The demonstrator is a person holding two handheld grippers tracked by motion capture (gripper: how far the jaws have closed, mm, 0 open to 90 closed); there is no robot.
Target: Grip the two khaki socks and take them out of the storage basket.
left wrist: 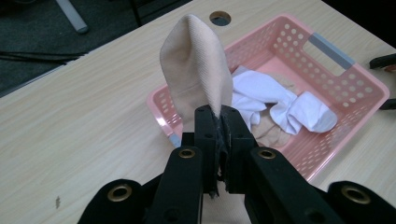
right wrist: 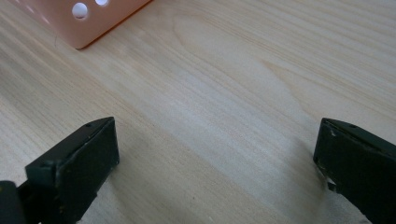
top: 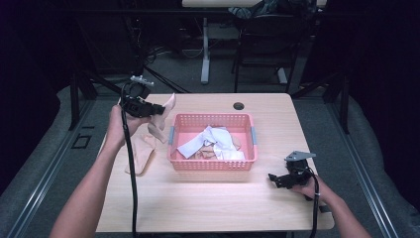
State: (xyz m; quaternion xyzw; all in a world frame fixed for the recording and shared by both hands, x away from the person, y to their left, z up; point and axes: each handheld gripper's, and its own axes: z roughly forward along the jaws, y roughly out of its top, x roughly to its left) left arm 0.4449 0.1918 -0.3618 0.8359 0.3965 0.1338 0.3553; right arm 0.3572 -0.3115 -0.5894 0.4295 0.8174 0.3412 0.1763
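Here, ribbed beige sock (left wrist: 196, 70) in left gripper (left wrist: 218, 140), pinched.

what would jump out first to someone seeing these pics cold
The pink basket at the middle of the table draws the eye first, with white socks heaped inside. Next comes the beige sock pinched in the left tongs, held up by the basket's left end, above another beige piece lying on the table. The right tongs sit open, low over bare wood near the basket's right corner.
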